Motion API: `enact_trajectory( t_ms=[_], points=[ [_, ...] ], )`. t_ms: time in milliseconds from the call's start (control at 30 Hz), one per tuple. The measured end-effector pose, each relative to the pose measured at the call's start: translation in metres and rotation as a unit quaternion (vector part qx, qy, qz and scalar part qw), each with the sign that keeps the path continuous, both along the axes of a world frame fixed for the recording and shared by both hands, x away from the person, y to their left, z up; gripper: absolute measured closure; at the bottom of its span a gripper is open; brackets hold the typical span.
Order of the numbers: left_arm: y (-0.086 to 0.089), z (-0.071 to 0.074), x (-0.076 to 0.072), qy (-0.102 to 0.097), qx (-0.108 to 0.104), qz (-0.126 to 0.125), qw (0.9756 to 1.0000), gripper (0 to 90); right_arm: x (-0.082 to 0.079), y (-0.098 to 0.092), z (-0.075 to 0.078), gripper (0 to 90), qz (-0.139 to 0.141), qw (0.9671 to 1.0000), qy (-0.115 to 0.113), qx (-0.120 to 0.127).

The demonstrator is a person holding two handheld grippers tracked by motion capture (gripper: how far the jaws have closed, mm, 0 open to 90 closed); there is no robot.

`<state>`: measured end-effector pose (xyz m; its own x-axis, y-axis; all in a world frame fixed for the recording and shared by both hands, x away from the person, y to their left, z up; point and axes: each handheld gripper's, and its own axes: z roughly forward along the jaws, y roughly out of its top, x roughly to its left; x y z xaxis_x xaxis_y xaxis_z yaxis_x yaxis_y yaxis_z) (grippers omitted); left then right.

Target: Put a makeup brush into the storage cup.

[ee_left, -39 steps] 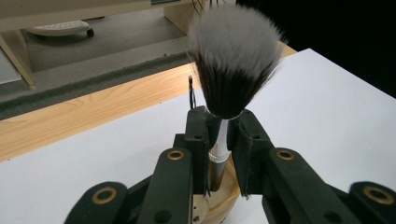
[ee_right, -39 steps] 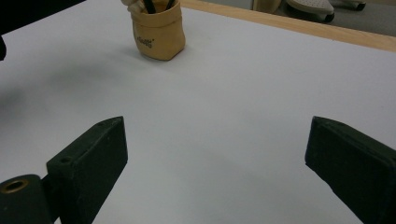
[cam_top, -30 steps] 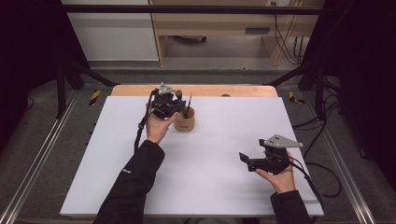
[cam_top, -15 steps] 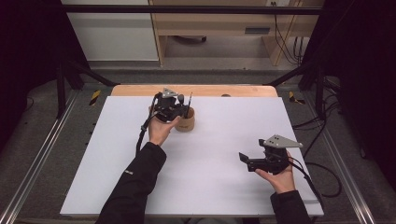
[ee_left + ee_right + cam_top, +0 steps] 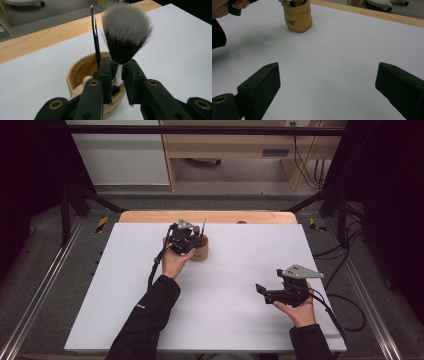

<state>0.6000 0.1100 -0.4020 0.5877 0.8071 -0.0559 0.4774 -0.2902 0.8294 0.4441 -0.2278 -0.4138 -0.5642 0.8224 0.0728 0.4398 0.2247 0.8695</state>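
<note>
From the high view, my left gripper [image 5: 192, 241] sits at the far side of the white table [image 5: 220, 320], left of centre, right over the rim of a small tan wooden cup [image 5: 200, 253]; a thin dark brush [image 5: 203, 227] stands up out of that cup, just to the right of the gripper's body; my left sleeve runs back from there toward the near edge; my right gripper [image 5: 261, 292] is well apart from the cup, near the right side of the table and close to me, resting in my hand with its jaws pointing left and its grey three-cornered plate on top.

In the left gripper view, my jaws are closed on the silver ferrule of a fluffy makeup brush [image 5: 125, 32]; its bristles are white at the tip and black at the base and fan out above the pads [image 5: 106, 72]; the handle end reaches down into the wooden cup [image 5: 80, 71]; the thin dark brush [image 5: 95, 37] leans in the cup just left of the fluffy one; a pale rounded piece lies inside the cup too, though I cannot tell what it is.

In the right gripper view, my two jaws stand wide apart with nothing between them, above bare white table [image 5: 332, 57]; the tan cup [image 5: 297, 16] stands far off to the left, with dark handles poking out of its mouth.
</note>
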Motion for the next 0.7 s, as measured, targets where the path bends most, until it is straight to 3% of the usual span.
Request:
enact_trajectory(
  t_ms=[267,700],
  points=[
    [0.001,-0.004,-0.006,0.001,-0.003,-0.002,1.0,75.4,0.0,0.0,0.0,6.2,0.004,1.0,0.0,0.001],
    [0.015,-0.001,-0.028,-0.011,-0.023,-0.003,0.9997,60.6,-0.002,-0.001,0.001,5.7,0.015,0.9997,-0.008,0.016]
  ],
)
